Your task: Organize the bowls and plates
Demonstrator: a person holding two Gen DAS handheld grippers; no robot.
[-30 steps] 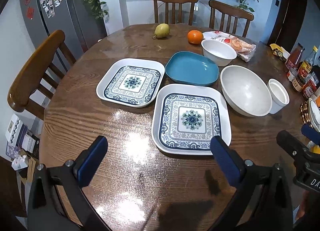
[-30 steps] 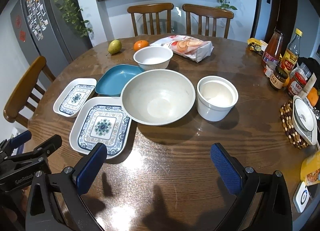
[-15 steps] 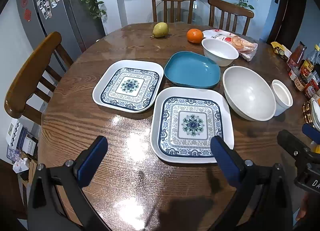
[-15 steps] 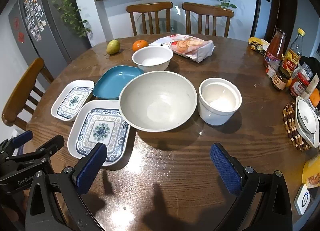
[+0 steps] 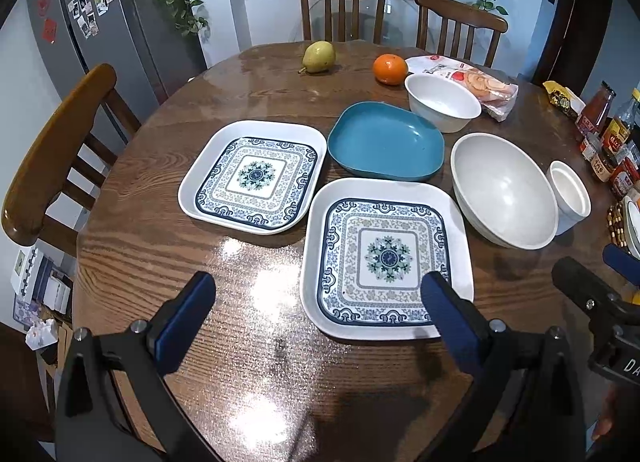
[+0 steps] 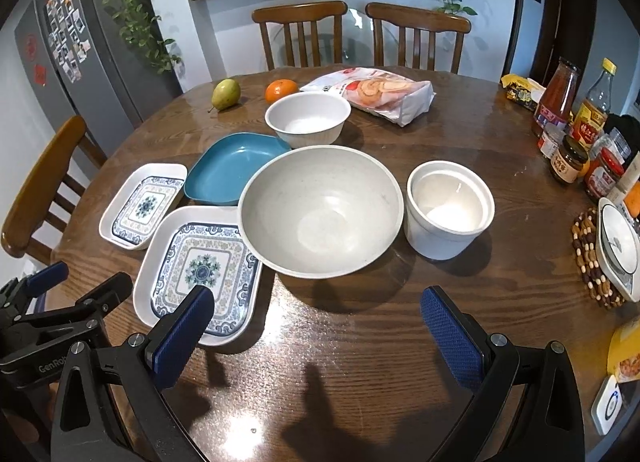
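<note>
Two square patterned plates lie on the round wooden table: the near plate (image 5: pixel 386 258) (image 6: pixel 200 274) and the far plate (image 5: pixel 254 176) (image 6: pixel 142 206). Behind them sit a blue dish (image 5: pixel 386 140) (image 6: pixel 232 168), a small white bowl (image 5: pixel 442 106) (image 6: pixel 307 118), a large white bowl (image 5: pixel 502 190) (image 6: pixel 320 210) and a white cup (image 5: pixel 568 196) (image 6: pixel 450 208). My left gripper (image 5: pixel 316 310) is open above the table's front, its right finger over the near plate's corner. My right gripper (image 6: pixel 316 326) is open in front of the large bowl, holding nothing.
A pear (image 5: pixel 318 57), an orange (image 5: pixel 390 69) and a snack bag (image 6: pixel 376 94) lie at the back. Sauce bottles and jars (image 6: pixel 572 122) crowd the right edge beside a beaded trivet (image 6: pixel 592 258) with a dish. Wooden chairs (image 5: pixel 48 150) ring the table.
Both grippers have moved forward toward the dishes, which now appear closer and lower in both views. Both stay open and nothing on the table has shifted.
</note>
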